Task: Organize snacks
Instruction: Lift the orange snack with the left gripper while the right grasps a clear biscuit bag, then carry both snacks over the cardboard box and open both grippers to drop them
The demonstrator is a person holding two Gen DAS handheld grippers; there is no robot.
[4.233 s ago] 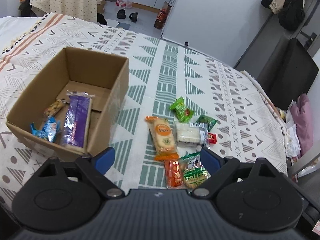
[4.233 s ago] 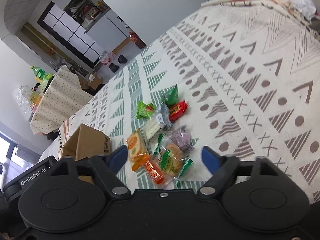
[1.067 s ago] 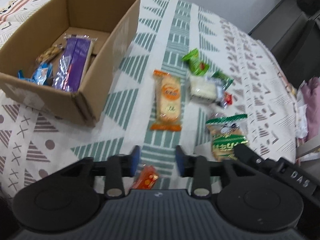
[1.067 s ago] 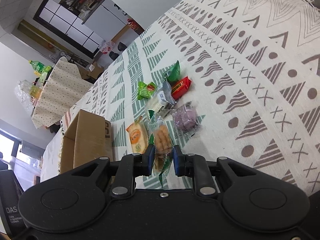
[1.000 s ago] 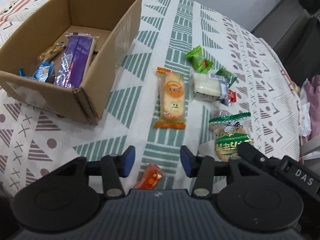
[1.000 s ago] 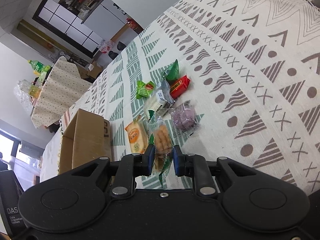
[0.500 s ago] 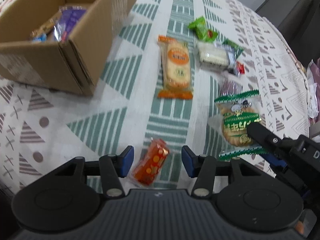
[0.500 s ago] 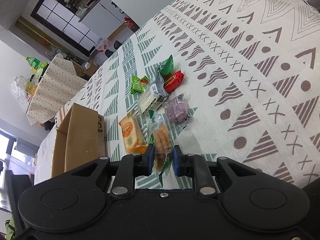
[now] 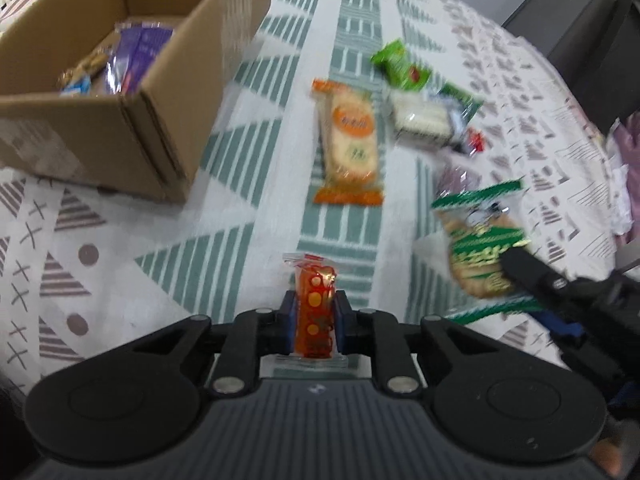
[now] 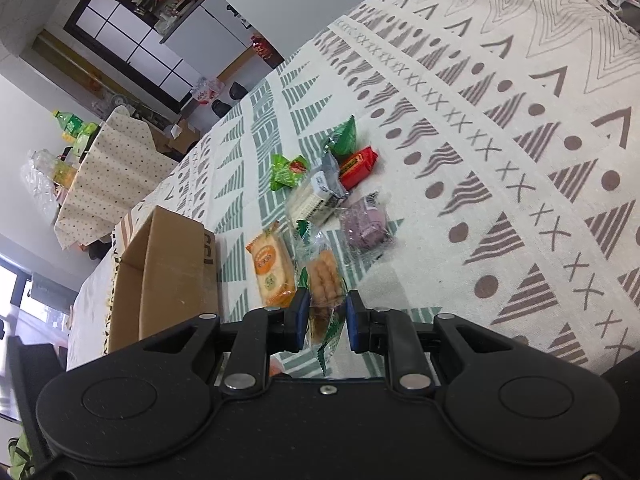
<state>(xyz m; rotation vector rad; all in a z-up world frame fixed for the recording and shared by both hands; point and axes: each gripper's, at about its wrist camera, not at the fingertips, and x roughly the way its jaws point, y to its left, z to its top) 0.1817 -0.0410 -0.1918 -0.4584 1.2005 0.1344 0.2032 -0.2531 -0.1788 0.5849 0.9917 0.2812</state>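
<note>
My left gripper (image 9: 314, 322) is shut on a small orange-red snack packet (image 9: 315, 308), held above the patterned cloth. My right gripper (image 10: 327, 320) is shut on a green-edged biscuit pack (image 10: 322, 276); the pack also shows in the left wrist view (image 9: 482, 256), lifted at the right. The open cardboard box (image 9: 168, 52) stands to the left with a purple pack (image 9: 138, 56) and other snacks inside. It also shows in the right wrist view (image 10: 168, 276).
On the cloth lie an orange cracker pack (image 9: 348, 140), a white wafer pack (image 9: 424, 120), a green packet (image 9: 400, 66), a red packet (image 10: 358, 166) and a purple snack (image 10: 366, 224). The bed's right edge meets dark furniture (image 9: 592, 40).
My left gripper has closed on the orange-red packet and lifted it. My right gripper stays shut on the biscuit pack and has shifted slightly.
</note>
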